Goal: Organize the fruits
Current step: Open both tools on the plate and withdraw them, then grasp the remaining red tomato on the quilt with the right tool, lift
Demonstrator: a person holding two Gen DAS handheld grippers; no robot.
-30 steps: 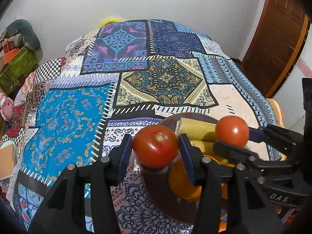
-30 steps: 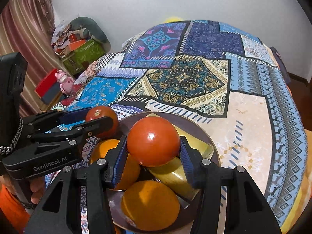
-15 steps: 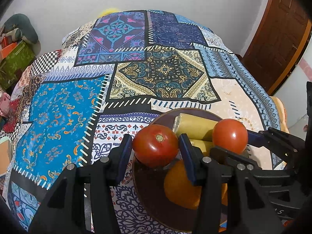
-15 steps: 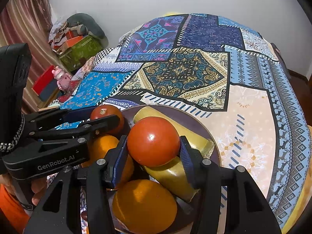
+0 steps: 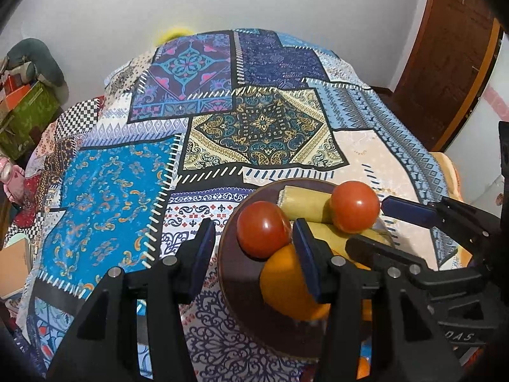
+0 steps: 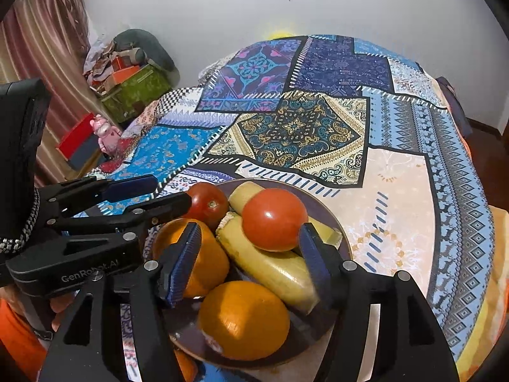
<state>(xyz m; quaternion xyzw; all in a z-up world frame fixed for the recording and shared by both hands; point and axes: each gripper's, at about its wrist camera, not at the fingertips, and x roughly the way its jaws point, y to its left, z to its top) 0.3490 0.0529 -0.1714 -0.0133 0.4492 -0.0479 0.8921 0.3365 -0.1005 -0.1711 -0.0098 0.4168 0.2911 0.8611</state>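
A brown plate (image 5: 235, 273) (image 6: 187, 331) holds two oranges (image 6: 243, 318), yellow bananas (image 6: 270, 270) and two red tomatoes. One tomato (image 5: 262, 234) (image 6: 208, 205) lies at the plate's left side against an orange (image 5: 286, 283). My left gripper (image 5: 253, 226) (image 6: 170, 191) is open just in front of it, with a clear gap on its left. The other tomato (image 6: 273, 219) (image 5: 354, 207) rests on the bananas. My right gripper (image 6: 248, 227) (image 5: 367, 222) straddles it with jaws opening and a wide gap on the left.
A patchwork cloth (image 5: 261, 127) covers the round table beyond the plate. A brown door (image 5: 451, 63) stands at the right. Boxes and bags (image 6: 133, 86) and a pink toy (image 6: 103, 132) sit beside the table at the left. A hand and orange sleeve (image 6: 19, 340) are at lower left.
The left gripper has let go of its tomato and drawn back; the tomato now lies on the plate. The right jaws have spread, leaving their tomato on the bananas.
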